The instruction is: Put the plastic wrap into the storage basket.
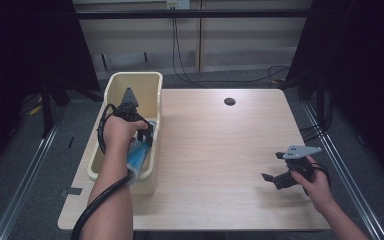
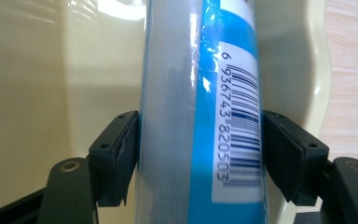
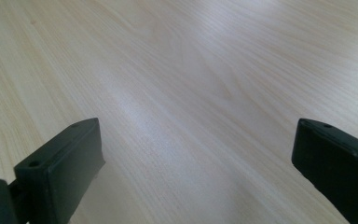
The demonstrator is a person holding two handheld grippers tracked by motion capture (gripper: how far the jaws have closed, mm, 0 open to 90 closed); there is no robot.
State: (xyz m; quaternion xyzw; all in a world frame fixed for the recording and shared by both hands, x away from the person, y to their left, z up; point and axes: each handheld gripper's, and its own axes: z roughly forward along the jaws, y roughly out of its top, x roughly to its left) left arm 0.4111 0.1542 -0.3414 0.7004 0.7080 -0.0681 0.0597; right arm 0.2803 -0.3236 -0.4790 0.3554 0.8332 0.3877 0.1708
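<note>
A blue and white tube-shaped container (image 1: 139, 155) with a barcode label (image 2: 240, 126) lies inside a cream plastic bin (image 1: 132, 75) at the table's left edge. My left gripper (image 1: 145, 132) reaches down into the bin and is shut on the container (image 2: 177, 93), with one pad pressed against each of its sides. The bin's cream wall (image 2: 32, 84) shows behind it. My right gripper (image 1: 275, 167) hovers low over the wooden table (image 1: 220, 150) at the front right. It is open (image 3: 196, 149), with only bare wood (image 3: 191, 70) between its jaws.
A small dark round hole (image 1: 229, 101) sits in the table top near the far edge. Metal rails run along the floor on both sides of the table, and cables lie on the floor beyond it.
</note>
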